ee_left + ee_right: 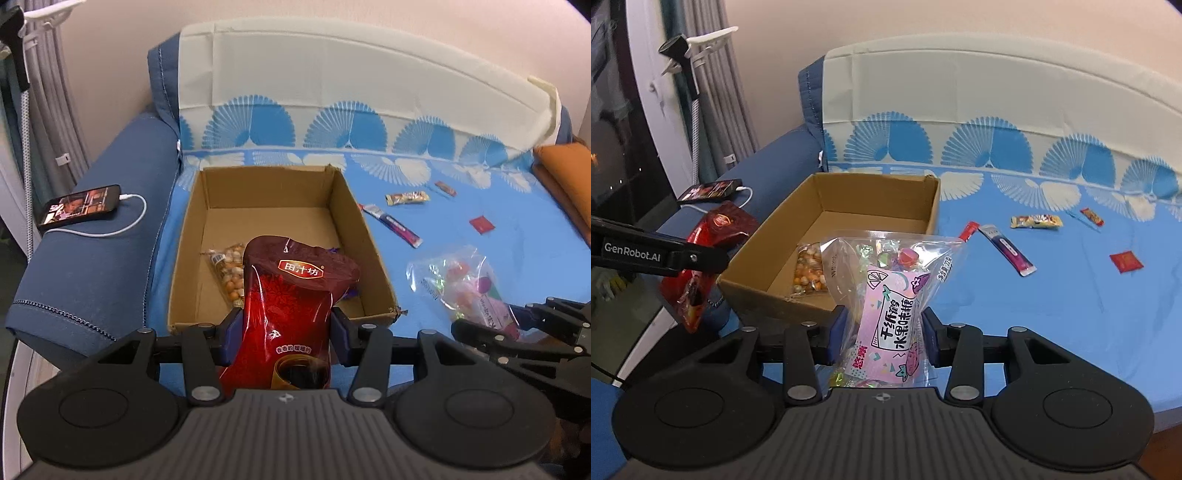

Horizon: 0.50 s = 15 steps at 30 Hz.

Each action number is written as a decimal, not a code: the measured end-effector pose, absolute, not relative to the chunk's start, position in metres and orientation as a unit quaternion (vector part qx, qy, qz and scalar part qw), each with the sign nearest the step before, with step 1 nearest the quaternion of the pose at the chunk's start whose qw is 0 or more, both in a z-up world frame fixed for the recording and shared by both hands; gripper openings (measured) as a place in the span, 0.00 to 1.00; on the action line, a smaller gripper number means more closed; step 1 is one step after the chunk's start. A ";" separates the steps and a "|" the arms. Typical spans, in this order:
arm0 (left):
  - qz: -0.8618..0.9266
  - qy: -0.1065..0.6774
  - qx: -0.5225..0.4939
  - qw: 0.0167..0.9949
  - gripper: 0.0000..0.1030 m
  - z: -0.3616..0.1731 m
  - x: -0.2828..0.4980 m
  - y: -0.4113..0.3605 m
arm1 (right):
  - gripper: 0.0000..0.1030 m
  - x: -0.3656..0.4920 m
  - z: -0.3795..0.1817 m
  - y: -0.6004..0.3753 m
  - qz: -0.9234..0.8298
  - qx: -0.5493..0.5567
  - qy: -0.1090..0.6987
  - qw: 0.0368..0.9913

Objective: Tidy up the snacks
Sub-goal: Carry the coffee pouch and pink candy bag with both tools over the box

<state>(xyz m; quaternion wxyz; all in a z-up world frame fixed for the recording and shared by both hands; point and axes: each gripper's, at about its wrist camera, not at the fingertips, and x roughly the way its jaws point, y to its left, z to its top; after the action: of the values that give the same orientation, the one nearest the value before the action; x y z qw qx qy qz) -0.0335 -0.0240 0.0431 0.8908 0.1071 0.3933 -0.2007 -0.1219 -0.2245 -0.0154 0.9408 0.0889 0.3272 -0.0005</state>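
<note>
The left gripper [286, 338] pinches a dark red foil snack pouch [291, 314] between its blue pads [231, 339], the bag bulging above the grip and hanging over the near wall of an open cardboard box [373, 258]. To its right, the right gripper [882, 334] clamps a clear bag of fruit candies [890, 295] with a pink label, its pads [931, 341] pressed into the bag's narrowed waist, held up near the box's near right corner. No earlier view is on hand, so nothing is said of jaw motion. Inside the box, a small clear packet of mixed nuts [227, 275] lies on the floor toward the near left. The box sits on a blue sheet with white fan prints [480, 258] spread over a sofa. Farther right on the sheet lie loose snacks well apart from the box: a purple stick sachet [400, 229] beside a red-ended one [968, 230], a yellow candy bar wrapper [408, 198], a small red-orange wrapper [445, 187] and a flat red square packet [482, 224]. On the blue armrest [110, 258] to the left, a phone [79, 208] lies with its screen lit and a white cable [122, 221] plugged in.
</note>
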 end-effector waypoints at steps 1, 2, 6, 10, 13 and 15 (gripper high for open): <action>-0.204 0.390 0.103 0.892 0.53 0.045 -0.035 -0.021 | 0.44 -0.123 -0.014 -0.222 -0.002 0.085 0.328 0.941; -0.207 0.388 0.101 0.892 0.53 0.045 -0.036 -0.020 | 0.44 -0.124 -0.013 -0.218 -0.004 0.081 0.329 0.941; -0.217 0.383 0.093 0.893 0.53 0.045 -0.034 -0.019 | 0.44 -0.126 -0.011 -0.208 -0.009 0.065 0.329 0.942; -0.218 0.385 0.083 0.893 0.53 0.043 -0.030 -0.015 | 0.44 -0.121 -0.011 -0.205 -0.011 0.052 0.335 0.941; -0.215 0.388 0.080 0.893 0.53 0.040 -0.028 -0.012 | 0.44 -0.116 -0.013 -0.200 -0.009 0.045 0.340 0.939; -0.213 0.391 0.078 0.892 0.53 0.039 -0.027 -0.011 | 0.44 -0.115 -0.014 -0.199 -0.006 0.041 0.342 0.939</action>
<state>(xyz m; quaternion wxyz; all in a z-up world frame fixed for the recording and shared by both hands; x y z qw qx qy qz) -0.0266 -0.0110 0.0390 0.8921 0.0779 0.3908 -0.2129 -0.1145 -0.1992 -0.0137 0.9386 0.0409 0.3424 -0.0062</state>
